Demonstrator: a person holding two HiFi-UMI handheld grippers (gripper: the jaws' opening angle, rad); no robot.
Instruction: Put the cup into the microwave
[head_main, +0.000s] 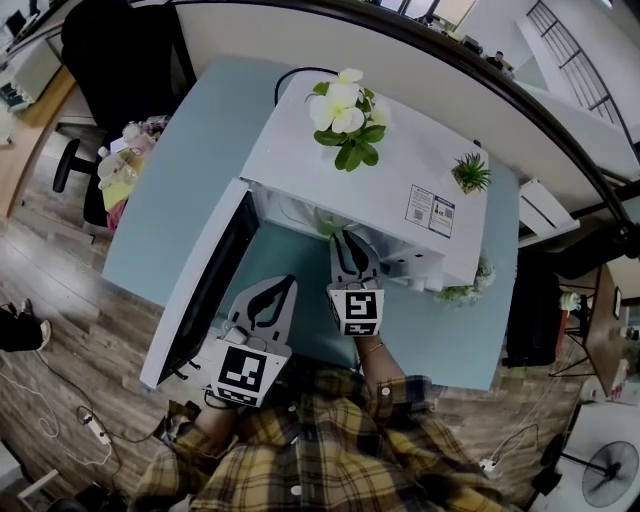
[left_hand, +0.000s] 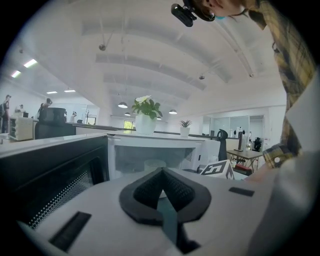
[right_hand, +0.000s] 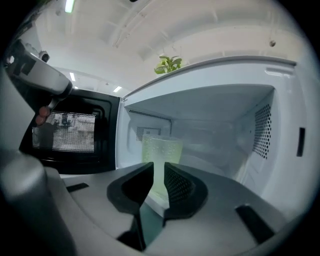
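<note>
Up close, the right claw (right_hand: 159, 167) sits empty, jaws a narrow slit apart. At twelve o'clock beyond it, a pale green, translucent, pebbled cup (right_hand: 162, 147) stands upright inside the open white microwave (right_hand: 280, 95), door (right_hand: 70, 132) at nine o'clock. The left claw (left_hand: 161, 172) is clenched, empty.

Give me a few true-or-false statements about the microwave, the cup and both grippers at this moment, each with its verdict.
1. The microwave has its door swung open. True.
2. The cup sits on top of the microwave. False: it stands upright inside the cavity.
3. The left gripper has its jaws together with nothing between them. True.
4. The right gripper is clamped on the cup. False: its jaws stand a narrow gap apart, and the cup appears to be beyond their tips.
5. A white-flowered plant stands on top of the microwave. True.
</note>
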